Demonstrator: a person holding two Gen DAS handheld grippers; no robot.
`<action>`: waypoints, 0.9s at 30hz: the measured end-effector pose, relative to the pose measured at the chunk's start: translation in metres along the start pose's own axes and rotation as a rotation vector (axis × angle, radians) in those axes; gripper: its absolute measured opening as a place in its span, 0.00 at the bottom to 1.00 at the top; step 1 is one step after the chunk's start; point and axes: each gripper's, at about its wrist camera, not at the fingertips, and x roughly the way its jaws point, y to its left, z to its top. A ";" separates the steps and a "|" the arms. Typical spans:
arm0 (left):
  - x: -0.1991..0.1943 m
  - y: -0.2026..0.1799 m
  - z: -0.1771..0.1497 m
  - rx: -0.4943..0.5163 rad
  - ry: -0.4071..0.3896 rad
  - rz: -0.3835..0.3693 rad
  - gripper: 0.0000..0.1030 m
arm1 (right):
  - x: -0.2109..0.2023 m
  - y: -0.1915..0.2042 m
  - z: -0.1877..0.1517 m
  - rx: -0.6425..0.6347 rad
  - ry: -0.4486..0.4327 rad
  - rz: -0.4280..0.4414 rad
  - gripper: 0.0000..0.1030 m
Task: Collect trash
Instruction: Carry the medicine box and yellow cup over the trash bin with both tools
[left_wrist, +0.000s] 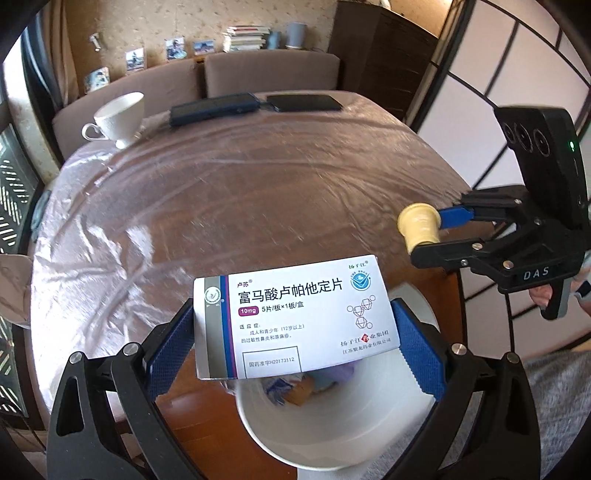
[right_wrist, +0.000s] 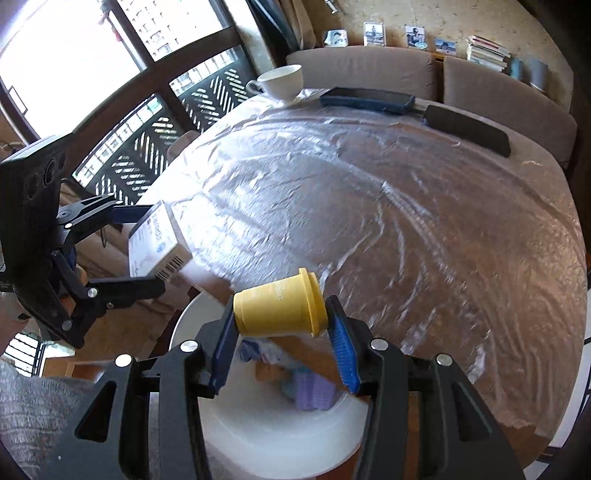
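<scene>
Left claw (left_wrist: 293, 343) is gripping the medicine box (left_wrist: 295, 317) right over the white bin (left_wrist: 332, 443), while right claw (right_wrist: 284, 336) is clamping a yellow cup (right_wrist: 277, 306) above it, near the desk (left_wrist: 221, 192) edge.

The medicine box (left_wrist: 295, 317) was white with a grey and purple stripe and dark blue print; the small cup (right_wrist: 279, 308) was yellow; below the box, the bin (left_wrist: 332, 424) was white; both hand-held grippers were black with blue pads (left_wrist: 419, 350); the teacup (left_wrist: 120, 118) was white
</scene>
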 end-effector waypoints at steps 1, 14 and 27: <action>0.001 -0.003 -0.003 0.009 0.009 -0.005 0.97 | 0.001 0.001 -0.001 -0.005 0.006 0.000 0.45; 0.021 -0.018 -0.031 0.032 0.125 -0.085 0.97 | 0.018 0.011 -0.031 -0.014 0.099 0.023 0.45; 0.052 -0.016 -0.058 -0.003 0.220 -0.090 0.97 | 0.043 0.007 -0.051 0.000 0.177 0.016 0.45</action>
